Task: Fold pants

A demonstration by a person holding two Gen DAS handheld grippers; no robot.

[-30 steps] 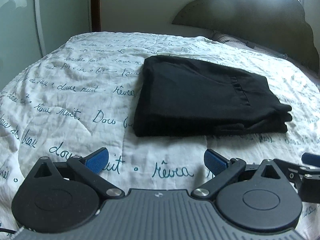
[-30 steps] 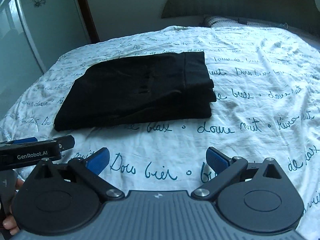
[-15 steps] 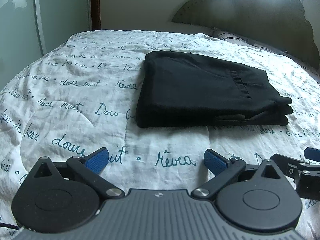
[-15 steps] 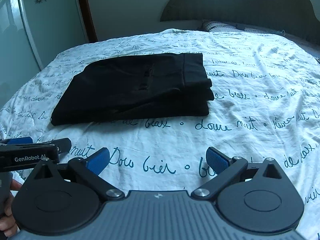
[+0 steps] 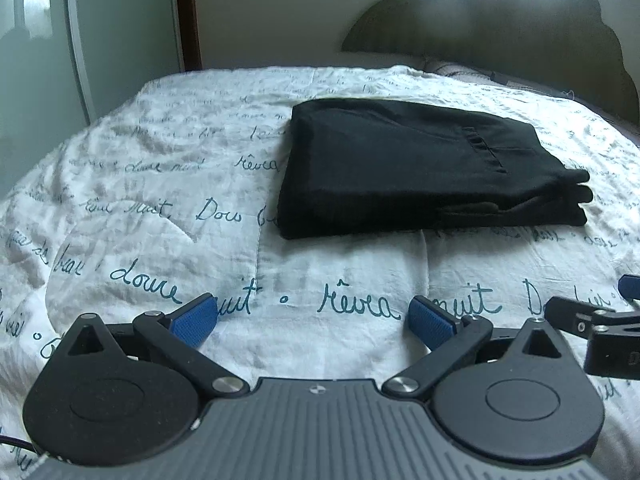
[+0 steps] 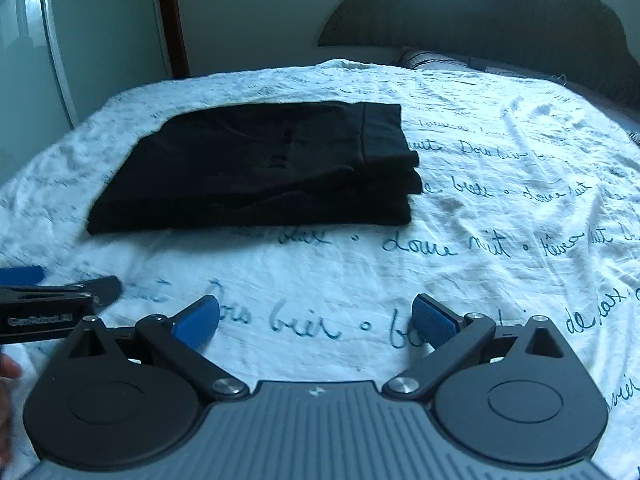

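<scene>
Left tongs [image 5: 312, 318]: spread wide, nothing between the blue pads [image 5: 194, 318]; they hang over the quilt, near its front, well short of the pants. In the right wrist view their black body shows at the left edge [image 6: 60, 304], with a blurred white label.
Right tongs [image 6: 314, 320]: also spread wide and empty, blue pads [image 6: 434, 322] apart, above the quilt in front of the pants. Their tip shows at the right edge of the left wrist view [image 5: 592, 320].
Hand [image 6: 6, 392]: only a sliver at the left edge of the right wrist view, below the left tongs.
Door [image 5: 124, 32]: pale, with a curved white rail, far left behind the bed.
Quilt [image 5: 160, 208]: white, wrinkled, printed all over with teal handwriting; it covers the bed.
Pants [image 5: 404, 172]: black, folded into a flat, roughly rectangular stack in the middle of the quilt, touched by neither tongs. The layered edges lie on the right side, the smooth fold on the left. A seam or band runs across the top layer near the right end [image 6: 362, 132].
Headboard [image 5: 500, 28]: dark, scalloped, at the back right, a window bright above it.
</scene>
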